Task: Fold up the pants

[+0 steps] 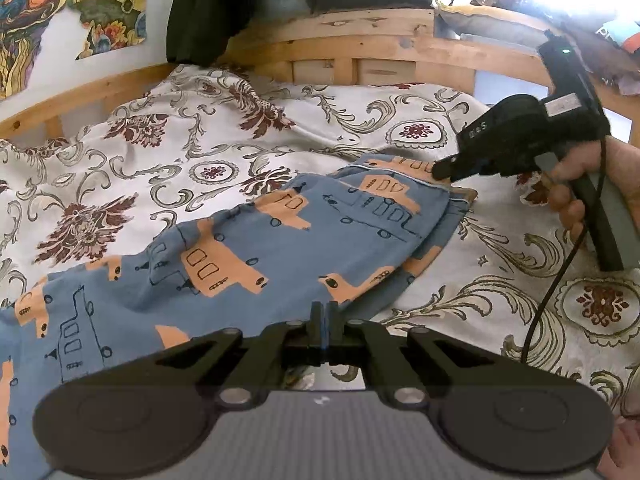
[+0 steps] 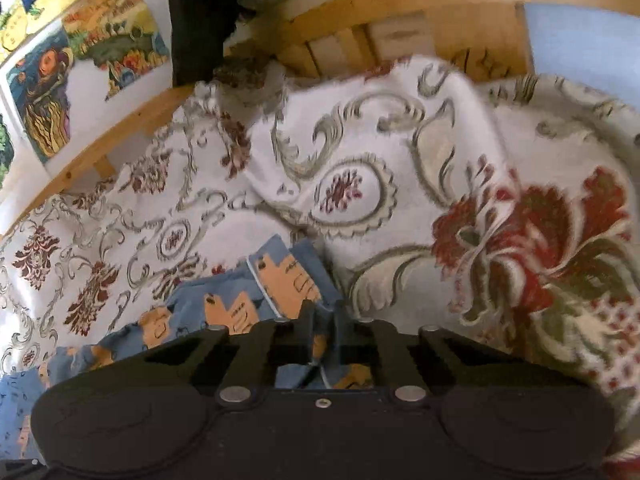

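We see the pants [image 1: 248, 248], blue with orange vehicle shapes drawn in dark outline, spread across a bedspread [image 1: 168, 148] patterned with grey scrolls and dark red flowers, and lying on a bed with a wooden frame [image 1: 360, 44]. In the left wrist view the left gripper [image 1: 325, 320] sits at the near edge of the pants with its two fingers pressed together; a thin strip of blue shows between them, so it appears to be pinching the fabric. Further off in that view the right gripper [image 1: 444, 170], held by a hand [image 1: 576, 184] with a black cable trailing from it, has its tip on the far corner of the pants, at the white-piped edge. In the right wrist view that gripper [image 2: 324, 322] is nearly closed, with blue and orange cloth bunched between its fingers. The pants run from that corner back toward the left of both views. Colourful pictures [image 1: 52, 20] hang on the white wall behind the bed, and dark clothing [image 1: 208, 8] hangs over the frame.
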A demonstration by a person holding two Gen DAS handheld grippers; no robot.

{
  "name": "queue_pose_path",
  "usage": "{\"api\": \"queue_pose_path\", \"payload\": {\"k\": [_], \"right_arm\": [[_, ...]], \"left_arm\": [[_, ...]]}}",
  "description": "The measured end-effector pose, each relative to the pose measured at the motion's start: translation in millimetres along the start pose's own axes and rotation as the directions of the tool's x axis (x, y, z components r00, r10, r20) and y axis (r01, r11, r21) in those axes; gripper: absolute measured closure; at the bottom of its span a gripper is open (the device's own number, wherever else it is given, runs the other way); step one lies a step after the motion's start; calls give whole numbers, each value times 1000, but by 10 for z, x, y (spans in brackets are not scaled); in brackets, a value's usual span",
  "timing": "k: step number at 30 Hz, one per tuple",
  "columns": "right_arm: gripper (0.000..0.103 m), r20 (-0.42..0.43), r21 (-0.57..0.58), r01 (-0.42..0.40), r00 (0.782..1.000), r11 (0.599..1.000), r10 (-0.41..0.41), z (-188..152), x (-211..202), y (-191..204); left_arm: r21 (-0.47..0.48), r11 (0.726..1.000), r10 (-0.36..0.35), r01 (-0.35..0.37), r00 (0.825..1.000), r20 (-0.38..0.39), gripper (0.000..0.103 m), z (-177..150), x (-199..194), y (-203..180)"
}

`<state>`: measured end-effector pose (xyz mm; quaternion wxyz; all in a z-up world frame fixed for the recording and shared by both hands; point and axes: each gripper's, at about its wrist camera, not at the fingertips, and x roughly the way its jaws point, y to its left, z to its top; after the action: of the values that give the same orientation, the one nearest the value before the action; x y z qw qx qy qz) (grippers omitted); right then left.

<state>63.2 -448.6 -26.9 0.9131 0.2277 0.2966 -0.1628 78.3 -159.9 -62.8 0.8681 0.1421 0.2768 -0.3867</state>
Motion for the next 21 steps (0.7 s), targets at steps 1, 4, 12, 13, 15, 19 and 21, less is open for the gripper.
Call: {"api": "queue_pose_path", "payload": {"k": [1, 4, 12, 13, 15, 19, 21], "right_arm": [[96, 25, -25, 7, 1000, 1000, -6, -7, -67, 17], [96, 67, -118, 39, 997, 992, -31, -66, -236, 85], [96, 11, -147, 88, 996, 985, -88, -261, -180, -2], [95, 10, -159, 89, 996, 983, -89, -263, -171, 9], [92, 5, -185, 92, 996, 979, -93, -265, -156, 32], [56, 60, -277, 117, 993, 954, -104, -283, -250, 140], [41, 96, -351, 114, 992, 929, -86, -307, -296, 256]], "left_arm": [[1, 1000, -1, 1, 1000, 3, 103, 5, -7, 3], [8, 1000, -9, 9, 1000, 6, 103, 12, -18, 4], [24, 999, -40, 40, 999, -31, 103, -28, 6, 13], [23, 999, -43, 44, 998, -37, 103, -25, 20, 14], [11, 998, -55, 56, 997, -50, 103, -38, 37, 35], [-117, 990, -90, 85, 995, -44, 92, 8, -29, 209], [-175, 981, -87, 81, 996, -28, 76, 44, -135, 315]]}}
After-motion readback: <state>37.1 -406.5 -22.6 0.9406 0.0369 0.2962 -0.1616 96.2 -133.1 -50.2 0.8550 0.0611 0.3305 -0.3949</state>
